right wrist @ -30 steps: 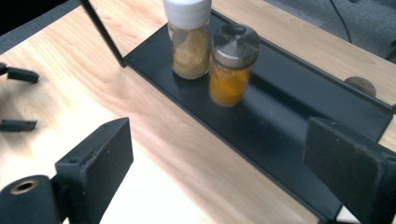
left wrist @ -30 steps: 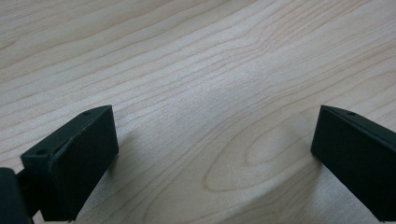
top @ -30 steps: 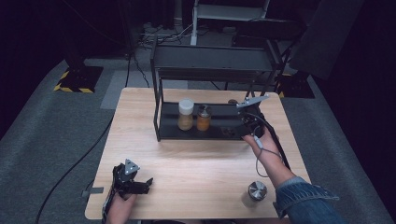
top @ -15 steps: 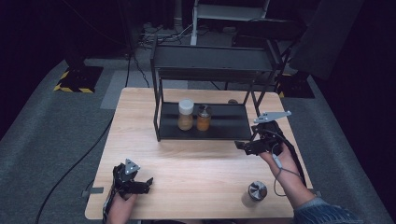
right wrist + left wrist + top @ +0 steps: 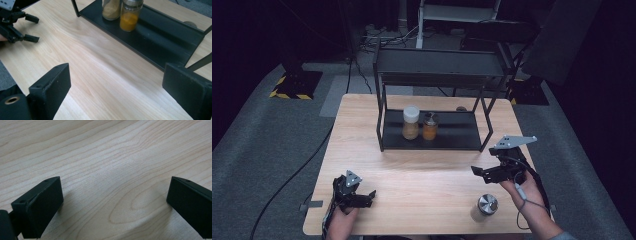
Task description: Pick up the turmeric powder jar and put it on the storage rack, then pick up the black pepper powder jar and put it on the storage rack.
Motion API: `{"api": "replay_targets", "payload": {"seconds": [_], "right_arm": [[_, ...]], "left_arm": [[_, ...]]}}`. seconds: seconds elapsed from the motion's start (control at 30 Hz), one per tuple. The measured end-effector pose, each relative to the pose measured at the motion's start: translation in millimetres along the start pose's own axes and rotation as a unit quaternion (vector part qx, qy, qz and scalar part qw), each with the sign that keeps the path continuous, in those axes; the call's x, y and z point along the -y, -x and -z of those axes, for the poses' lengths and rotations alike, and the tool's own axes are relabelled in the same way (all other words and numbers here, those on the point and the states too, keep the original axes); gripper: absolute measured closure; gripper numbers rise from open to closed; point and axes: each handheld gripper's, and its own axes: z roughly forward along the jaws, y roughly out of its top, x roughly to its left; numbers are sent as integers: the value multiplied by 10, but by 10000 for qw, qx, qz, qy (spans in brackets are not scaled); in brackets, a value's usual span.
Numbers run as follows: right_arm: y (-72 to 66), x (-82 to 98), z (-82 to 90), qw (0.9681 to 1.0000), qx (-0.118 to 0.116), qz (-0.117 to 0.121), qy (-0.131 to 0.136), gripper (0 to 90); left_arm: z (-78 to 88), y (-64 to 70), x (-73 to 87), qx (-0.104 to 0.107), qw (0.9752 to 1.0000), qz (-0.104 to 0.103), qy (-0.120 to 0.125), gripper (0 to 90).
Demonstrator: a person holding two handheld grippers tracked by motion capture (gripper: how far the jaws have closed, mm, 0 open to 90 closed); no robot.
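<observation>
A black two-tier rack [image 5: 432, 146] stands at the back of the wooden table [image 5: 422, 175]. On its lower shelf sit a white-lidded jar of tan powder [image 5: 410, 122] and a metal-lidded jar of orange powder [image 5: 429, 126]. A third jar with a silver lid [image 5: 484, 207] stands on the table at the front right. My right gripper [image 5: 478, 173] hovers open just behind that jar, jaws pointing left and empty. The right gripper view has its jaws [image 5: 117, 90] wide apart over bare wood, facing the rack shelf [image 5: 162, 37] and the orange jar [image 5: 130, 16]. My left gripper [image 5: 368, 197] rests open at the front left.
The left gripper view has both jaws [image 5: 112, 202] spread over bare wood grain. The rack's right front post [image 5: 486, 131] stands just behind the right gripper. A cable trails from the right hand toward the table's front edge. Dark floor surrounds the table.
The right gripper has drawn away from the rack's right end toward the table's front, ending near the silver-lidded jar. Its jaws stay open. The left gripper has not moved.
</observation>
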Motion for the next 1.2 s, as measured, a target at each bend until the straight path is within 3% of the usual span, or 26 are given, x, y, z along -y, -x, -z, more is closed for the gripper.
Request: {"api": "replay_targets", "payload": {"seconds": [0.6, 1.2], "right_arm": [[-277, 409, -48, 9996, 113, 143, -194, 75], [-412, 793, -188, 9985, 254, 90, -485, 79]], "left_arm": [[0, 4, -4, -11, 10000, 7, -10, 2], [-1, 7, -5, -17, 10000, 13, -9, 2]]}}
